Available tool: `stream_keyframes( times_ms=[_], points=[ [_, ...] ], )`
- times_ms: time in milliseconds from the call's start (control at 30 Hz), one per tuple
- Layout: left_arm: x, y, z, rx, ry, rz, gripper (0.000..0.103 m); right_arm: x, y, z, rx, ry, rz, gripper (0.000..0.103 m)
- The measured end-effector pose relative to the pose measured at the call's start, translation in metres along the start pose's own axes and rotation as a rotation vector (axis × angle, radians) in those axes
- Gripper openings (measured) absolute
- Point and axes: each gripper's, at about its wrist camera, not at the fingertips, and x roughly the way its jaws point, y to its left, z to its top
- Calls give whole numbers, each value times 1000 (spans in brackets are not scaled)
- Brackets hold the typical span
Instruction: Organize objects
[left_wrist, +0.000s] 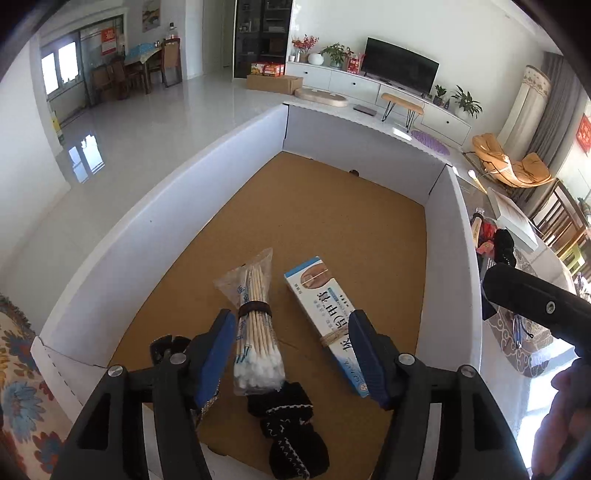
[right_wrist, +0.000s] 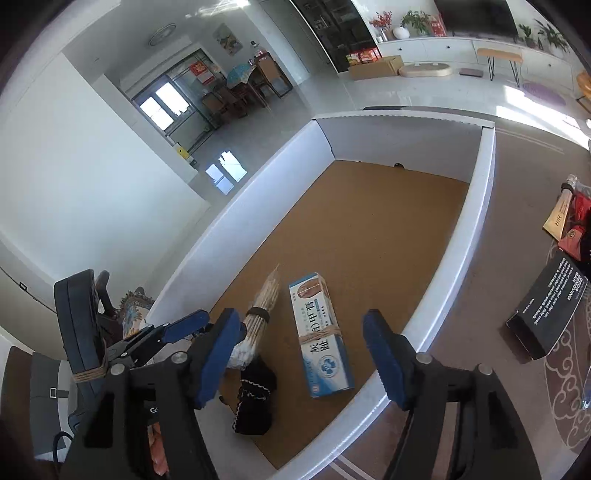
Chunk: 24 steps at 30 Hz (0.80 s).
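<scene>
A white-walled box (left_wrist: 177, 218) (right_wrist: 480, 206) with a brown floor holds three things. A bag of cotton swabs (left_wrist: 255, 332) (right_wrist: 255, 321) tied with a dark band lies at the near middle. A blue-and-white carton (left_wrist: 325, 321) (right_wrist: 319, 336) tied with twine lies to its right. A black knitted item (left_wrist: 291, 424) (right_wrist: 255, 398) lies nearest. My left gripper (left_wrist: 291, 354) is open and empty, hovering over the swabs and carton. My right gripper (right_wrist: 299, 358) is open and empty above the box's near right corner.
On the patterned tablecloth right of the box lie a black printed box (right_wrist: 546, 314), a tan tube (right_wrist: 557, 218) and red and black items (left_wrist: 495, 236). A floral cloth (left_wrist: 18, 387) lies left of the box. The other gripper's body (left_wrist: 535, 306) (right_wrist: 81, 325) shows in each view.
</scene>
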Motion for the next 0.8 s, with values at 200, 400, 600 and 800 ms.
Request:
stream_keyframes(
  times_ms=[200,400,600,800],
  points=[
    [-69,-102,-35,162,-128,-213,91,-84,-54,-58,-131,-198,-252,103],
    [-45,-235,-108,358,-56,-377,102,-135,-164,-144,-90,-176,-590,103],
    [45,-289,-134,428,52,-253,101,-169,-244,-196,47,-82,-714,103],
    [71,-307,-126,473,48,-218,101,-162,-258,-200,97,-74,-735,103]
  ],
)
